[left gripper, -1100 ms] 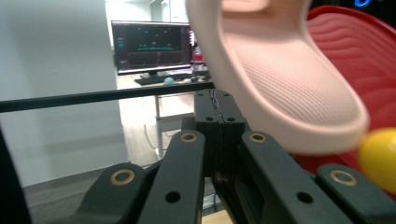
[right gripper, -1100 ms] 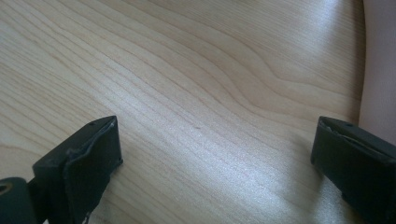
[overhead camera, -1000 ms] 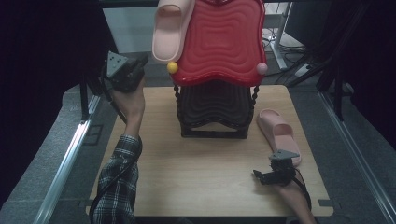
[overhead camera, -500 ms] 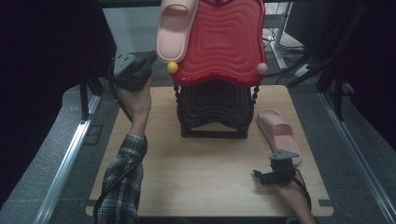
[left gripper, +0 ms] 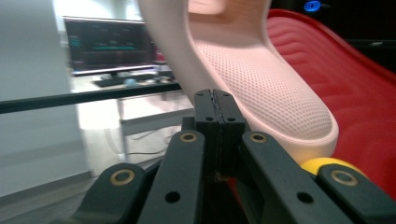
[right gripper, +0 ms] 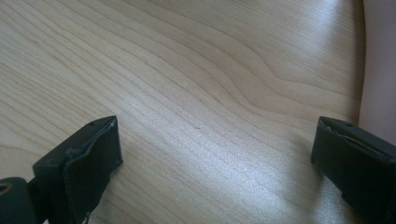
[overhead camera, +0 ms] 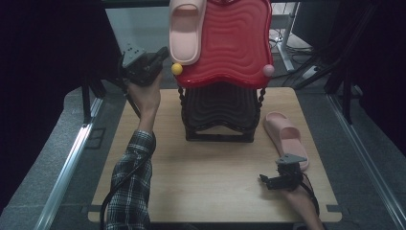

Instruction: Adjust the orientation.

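Overhead, left tongs (overhead camera: 163, 53) clenched empty; right tongs (overhead camera: 266, 180) released above wooden table (overhead camera: 210, 187).

The tall rack (overhead camera: 219, 112) blocks the upper middle of the frame, its red top tray (overhead camera: 230, 43) overhanging and bearing a pink slipper (overhead camera: 186, 28). A second slipper (overhead camera: 286, 139) lies at centre right. The lower middle of the counter (overhead camera: 201, 182) is bare wood, free to cross.

1. Wooden table (overhead camera: 210, 191) carried everything.
2. Yellow ball (overhead camera: 176, 69) and pink ball (overhead camera: 268, 70) capped the rack's front posts.
3. Monitor (left gripper: 107, 44) stood blurred in the background.
4. Cables (overhead camera: 282, 38) lay on the floor beyond the table.
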Action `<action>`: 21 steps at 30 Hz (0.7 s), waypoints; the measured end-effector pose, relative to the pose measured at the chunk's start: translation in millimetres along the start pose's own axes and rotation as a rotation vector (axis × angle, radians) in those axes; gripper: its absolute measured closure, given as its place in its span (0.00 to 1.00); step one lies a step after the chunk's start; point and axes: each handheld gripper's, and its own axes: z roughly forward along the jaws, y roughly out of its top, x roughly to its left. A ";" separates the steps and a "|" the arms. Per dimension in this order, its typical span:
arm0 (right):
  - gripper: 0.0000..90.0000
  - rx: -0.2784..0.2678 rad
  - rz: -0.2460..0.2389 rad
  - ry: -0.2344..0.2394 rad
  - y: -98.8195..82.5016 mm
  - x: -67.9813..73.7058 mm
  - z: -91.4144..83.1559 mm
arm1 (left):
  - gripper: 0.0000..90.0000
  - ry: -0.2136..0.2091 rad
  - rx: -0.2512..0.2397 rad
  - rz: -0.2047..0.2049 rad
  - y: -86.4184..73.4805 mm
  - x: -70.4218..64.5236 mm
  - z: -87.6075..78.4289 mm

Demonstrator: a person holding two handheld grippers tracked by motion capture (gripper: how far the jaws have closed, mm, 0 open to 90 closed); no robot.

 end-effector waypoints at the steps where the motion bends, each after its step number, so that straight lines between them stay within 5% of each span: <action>1: 0.02 0.000 0.000 0.000 0.0 0.0 0.0 | 0.99 -0.005 0.001 0.012 0.0 -0.7 1.2; 3: 0.02 0.000 -0.001 0.000 0.0 0.0 0.0 | 0.99 0.002 0.029 0.031 1.0 0.4 5.1; 7: 0.02 0.000 0.000 0.000 0.0 0.0 0.0 | 0.99 0.013 0.019 -0.017 5.9 7.2 15.2; 14: 0.02 0.001 0.003 0.000 0.0 0.2 -0.1 | 0.99 0.015 0.025 -0.029 14.0 10.3 28.8; 21: 0.02 0.001 0.002 0.000 0.0 0.1 -0.1 | 0.99 -0.017 0.046 0.008 17.8 1.6 41.2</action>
